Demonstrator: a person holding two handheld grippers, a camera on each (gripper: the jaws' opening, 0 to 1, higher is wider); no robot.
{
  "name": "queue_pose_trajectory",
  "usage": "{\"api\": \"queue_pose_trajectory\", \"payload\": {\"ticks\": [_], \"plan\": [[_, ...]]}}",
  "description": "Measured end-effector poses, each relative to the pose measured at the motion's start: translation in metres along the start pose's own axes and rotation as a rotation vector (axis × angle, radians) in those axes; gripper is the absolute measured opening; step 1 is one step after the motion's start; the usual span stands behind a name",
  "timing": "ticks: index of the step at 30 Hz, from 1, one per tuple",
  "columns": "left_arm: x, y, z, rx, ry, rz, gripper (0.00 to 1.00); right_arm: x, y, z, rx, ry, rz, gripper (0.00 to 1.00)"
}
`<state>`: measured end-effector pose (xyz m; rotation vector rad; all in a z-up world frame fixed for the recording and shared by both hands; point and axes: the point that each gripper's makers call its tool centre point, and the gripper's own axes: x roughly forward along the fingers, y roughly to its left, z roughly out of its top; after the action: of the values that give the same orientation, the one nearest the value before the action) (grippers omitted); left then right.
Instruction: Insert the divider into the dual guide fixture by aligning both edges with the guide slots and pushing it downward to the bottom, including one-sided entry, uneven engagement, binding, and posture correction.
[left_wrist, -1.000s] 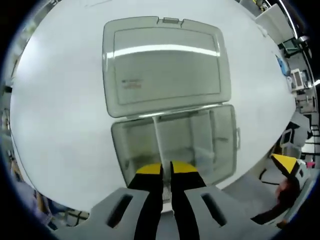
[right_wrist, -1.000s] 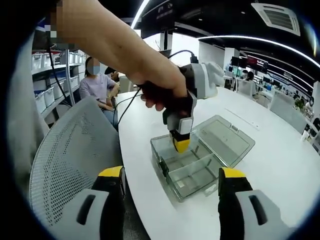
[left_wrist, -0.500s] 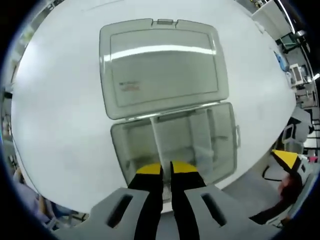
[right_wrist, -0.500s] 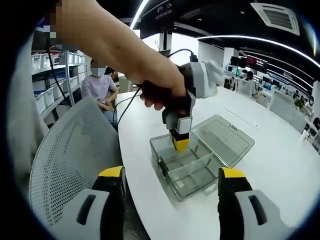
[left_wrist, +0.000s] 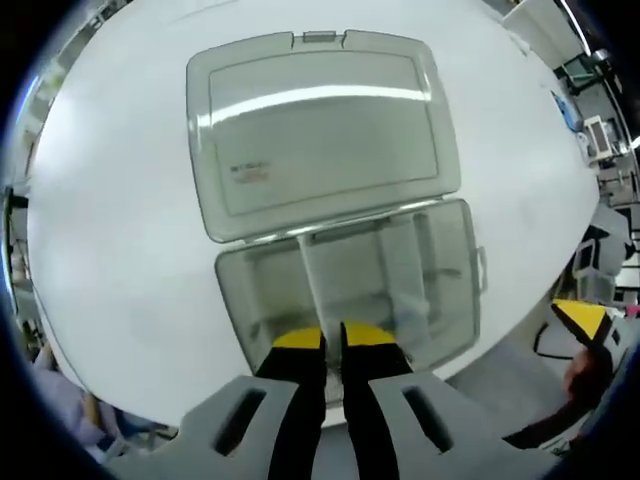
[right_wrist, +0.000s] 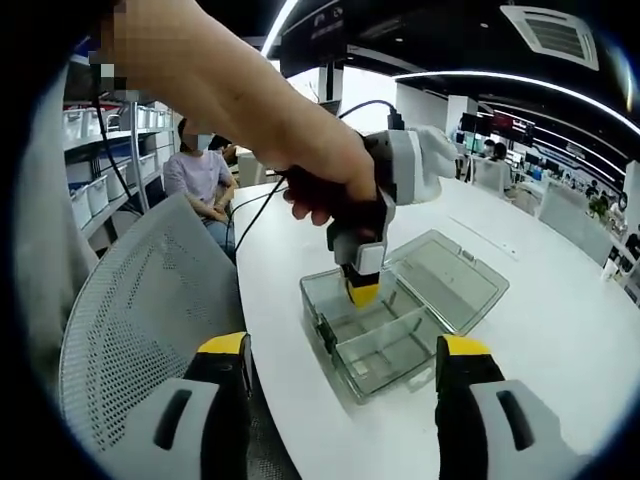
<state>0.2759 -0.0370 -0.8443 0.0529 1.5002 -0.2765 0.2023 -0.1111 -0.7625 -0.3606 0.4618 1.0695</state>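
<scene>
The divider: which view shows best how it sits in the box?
The left gripper view: the divider runs up from the closed left tongs across the clear box. The right gripper view shows the box sidelong, the divider hard to tell.

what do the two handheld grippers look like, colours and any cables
Both match: light grey bodies with black jaws ending in yellow tips. The left gripper has slotted grey shoulders; in the right gripper view it shows a dark handle in the person's hand, a pale grey head and a black cable running off behind. The right gripper shows the same grey, black and yellow. The arm is bare.
</scene>
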Motion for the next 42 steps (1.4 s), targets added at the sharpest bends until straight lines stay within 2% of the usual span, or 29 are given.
{"api": "queue_pose_trajectory", "payload": {"ticks": [22,33,42], "plan": [[0.009,-0.001,-0.001,0.076,0.029,0.044,0.02,-0.001,-0.001,0.0,0.01,-0.003,0.0,0.72],[0.014,0.0,-0.002,0.091,0.02,0.053,0.02,0.0,-0.001,-0.001,0.008,0.004,0.0,0.72],[0.016,0.001,-0.001,0.098,0.039,0.062,0.02,0.0,0.0,-0.002,0.005,0.011,0.0,0.71]]}}
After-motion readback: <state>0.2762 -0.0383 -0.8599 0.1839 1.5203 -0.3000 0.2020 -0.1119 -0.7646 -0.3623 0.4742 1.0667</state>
